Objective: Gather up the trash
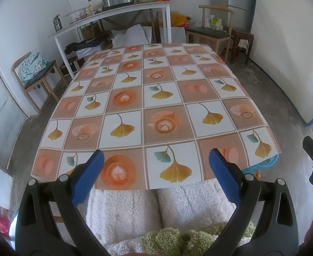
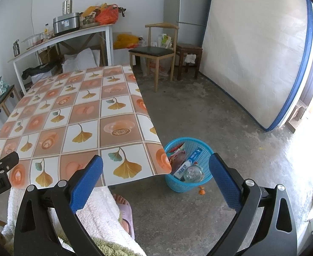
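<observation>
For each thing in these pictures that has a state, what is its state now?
Left gripper: open, holds nothing.
Right gripper: open, holds nothing.
Blue basket: upright on the floor beside the table corner, with trash in it.
Glass jar: inside the basket.
Blue and white box: inside the basket, leaning.
Orange scraps: on the floor, outside the basket.
Table: covered by a patterned cloth.

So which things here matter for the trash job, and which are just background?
Job:
blue basket holding trash: box, clear bottle
orange scraps on the floor
both grippers, open: left, right

Background:
patterned table
chair
fridge
mattress
</observation>
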Available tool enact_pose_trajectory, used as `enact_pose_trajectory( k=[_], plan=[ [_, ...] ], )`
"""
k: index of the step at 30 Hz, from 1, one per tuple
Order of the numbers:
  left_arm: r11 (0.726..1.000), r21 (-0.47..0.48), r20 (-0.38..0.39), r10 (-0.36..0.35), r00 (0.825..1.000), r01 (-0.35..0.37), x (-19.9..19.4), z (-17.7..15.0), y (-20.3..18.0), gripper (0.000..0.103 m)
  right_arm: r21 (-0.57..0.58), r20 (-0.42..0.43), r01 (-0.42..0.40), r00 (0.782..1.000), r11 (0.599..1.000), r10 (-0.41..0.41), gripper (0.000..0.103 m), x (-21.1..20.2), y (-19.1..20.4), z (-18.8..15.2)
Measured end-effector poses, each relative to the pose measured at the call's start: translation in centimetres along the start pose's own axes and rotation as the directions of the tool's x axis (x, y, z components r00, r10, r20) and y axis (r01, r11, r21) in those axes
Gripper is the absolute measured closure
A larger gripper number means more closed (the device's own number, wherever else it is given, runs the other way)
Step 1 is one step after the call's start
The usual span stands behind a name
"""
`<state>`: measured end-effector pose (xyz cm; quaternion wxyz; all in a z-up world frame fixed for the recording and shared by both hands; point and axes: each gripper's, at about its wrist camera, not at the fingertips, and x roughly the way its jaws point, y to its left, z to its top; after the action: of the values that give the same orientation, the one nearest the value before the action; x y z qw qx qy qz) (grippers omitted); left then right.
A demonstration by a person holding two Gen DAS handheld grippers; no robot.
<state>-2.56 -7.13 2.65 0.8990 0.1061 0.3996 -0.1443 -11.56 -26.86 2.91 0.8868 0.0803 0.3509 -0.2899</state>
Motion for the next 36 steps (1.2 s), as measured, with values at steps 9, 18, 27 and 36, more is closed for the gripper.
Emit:
enact_pose_trajectory(
  k=[9,18,27,36],
  plan=[
    [1.000,0.003,-0.001,-0.002,1.000,0.002,-0.08,-0.08,-0.23,0.008,0.001,0.000,-0.001,1.000,1.000,0.001,0.006,-0.13,-0.01,0.08],
    [1.000,0.001,-0.001,0.000,1.000,0.000,-0.07,-0.07,-0.27,0.008,0.001,0.001,-0.003,1.000,1.000,0.003,0.006,-0.18,0.03,0.12],
    [1.000,0.001,-0.001,-0.001,1.000,0.001,-0.04,-0.03,-0.23,0.008,-0.001,0.006,-0.002,1.000,1.000,0.002,0.006,-0.53,0.22,0.51],
    [1.000,0.002,0.000,-0.001,1.000,0.001,-0.05,-0.03,-0.25,0.008,0.000,0.005,-0.004,1.000,1.000,0.004,0.006,-0.53,0.17,0.53]
  ],
)
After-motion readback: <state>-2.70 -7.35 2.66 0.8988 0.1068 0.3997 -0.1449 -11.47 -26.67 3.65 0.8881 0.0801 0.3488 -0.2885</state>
